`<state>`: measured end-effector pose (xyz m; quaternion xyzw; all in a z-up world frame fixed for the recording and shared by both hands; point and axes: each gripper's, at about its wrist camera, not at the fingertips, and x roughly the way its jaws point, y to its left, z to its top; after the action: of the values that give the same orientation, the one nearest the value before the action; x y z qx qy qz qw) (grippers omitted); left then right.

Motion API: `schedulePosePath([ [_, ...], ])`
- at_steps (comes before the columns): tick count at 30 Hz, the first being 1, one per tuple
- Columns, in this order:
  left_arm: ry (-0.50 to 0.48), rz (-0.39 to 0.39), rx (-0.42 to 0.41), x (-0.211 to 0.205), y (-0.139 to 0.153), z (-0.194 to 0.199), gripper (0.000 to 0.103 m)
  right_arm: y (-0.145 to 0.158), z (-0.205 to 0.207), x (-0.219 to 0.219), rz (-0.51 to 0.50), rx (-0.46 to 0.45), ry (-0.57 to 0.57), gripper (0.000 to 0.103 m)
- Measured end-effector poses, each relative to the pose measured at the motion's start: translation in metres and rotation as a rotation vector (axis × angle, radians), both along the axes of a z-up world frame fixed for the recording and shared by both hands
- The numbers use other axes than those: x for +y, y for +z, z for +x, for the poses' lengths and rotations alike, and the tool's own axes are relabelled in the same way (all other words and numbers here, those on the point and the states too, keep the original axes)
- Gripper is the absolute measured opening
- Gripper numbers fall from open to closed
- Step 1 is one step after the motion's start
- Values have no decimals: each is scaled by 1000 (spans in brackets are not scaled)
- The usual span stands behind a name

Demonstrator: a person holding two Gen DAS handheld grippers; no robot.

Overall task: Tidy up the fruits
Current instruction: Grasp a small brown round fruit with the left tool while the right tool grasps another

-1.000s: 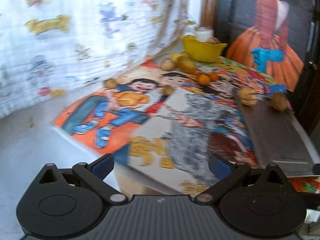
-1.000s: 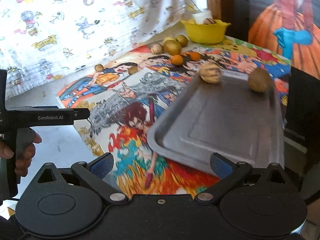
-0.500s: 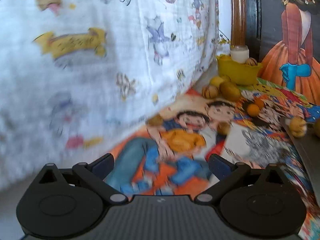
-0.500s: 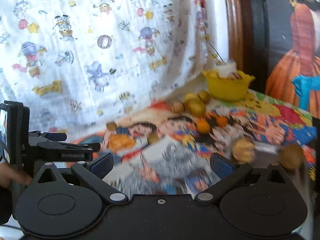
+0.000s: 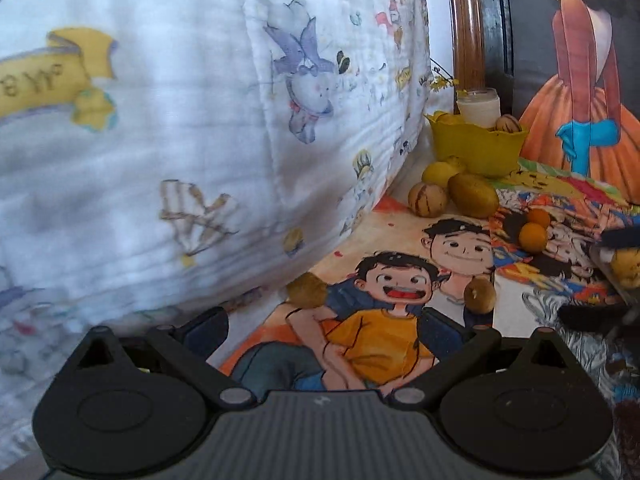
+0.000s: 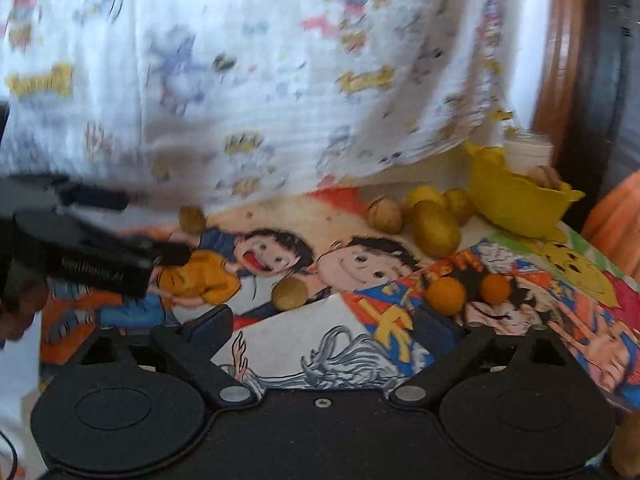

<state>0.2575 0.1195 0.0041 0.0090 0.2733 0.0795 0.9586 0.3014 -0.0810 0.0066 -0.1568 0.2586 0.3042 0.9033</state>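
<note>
nearest us, our left gripper (image 5: 320, 330) hangs with jaws spread wide and nothing between them, above the cartoon mat (image 5: 384, 344). our right gripper (image 6: 322, 326) is likewise spread and empty, over the same mat.

just past the left gripper's fingers lie two small brown fruits: one (image 5: 307, 290) at the foot of the white printed cloth (image 5: 200, 140), the other (image 5: 480, 295) to its right on the drawn boy's shoulder. farther right sit two small oranges (image 5: 533, 237), touching each other. beyond them we see a cluster: a striped round fruit (image 5: 427, 199), a dull oval brown-green one (image 5: 474, 195) and a yellow one (image 5: 439, 172), all near the yellow bowl (image 5: 476, 148) at the far end. the bowl holds another striped fruit (image 5: 508, 124) at its rim, with a white jar (image 5: 479, 106) behind.

only the left view shows a yellowish fruit (image 5: 628, 268) at the right edge; what it rests on we cannot tell. only the right view, partly blurred, shows the left gripper's body from the side (image 6: 92, 256), over the left part of the mat.
</note>
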Motion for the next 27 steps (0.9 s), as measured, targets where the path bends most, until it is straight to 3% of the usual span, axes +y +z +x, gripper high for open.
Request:
schedulePosePath([
  [12,61,-95,4,1,-8,32,86,-16,23,23,-27,39,62,79],
  [19,149,-219,34,11,-16,49,70,-20,36,30,-18,73,74,68],
  [27,231,-218,33,11,-20,58,58,-27,45,37,-2,107,81,56],
])
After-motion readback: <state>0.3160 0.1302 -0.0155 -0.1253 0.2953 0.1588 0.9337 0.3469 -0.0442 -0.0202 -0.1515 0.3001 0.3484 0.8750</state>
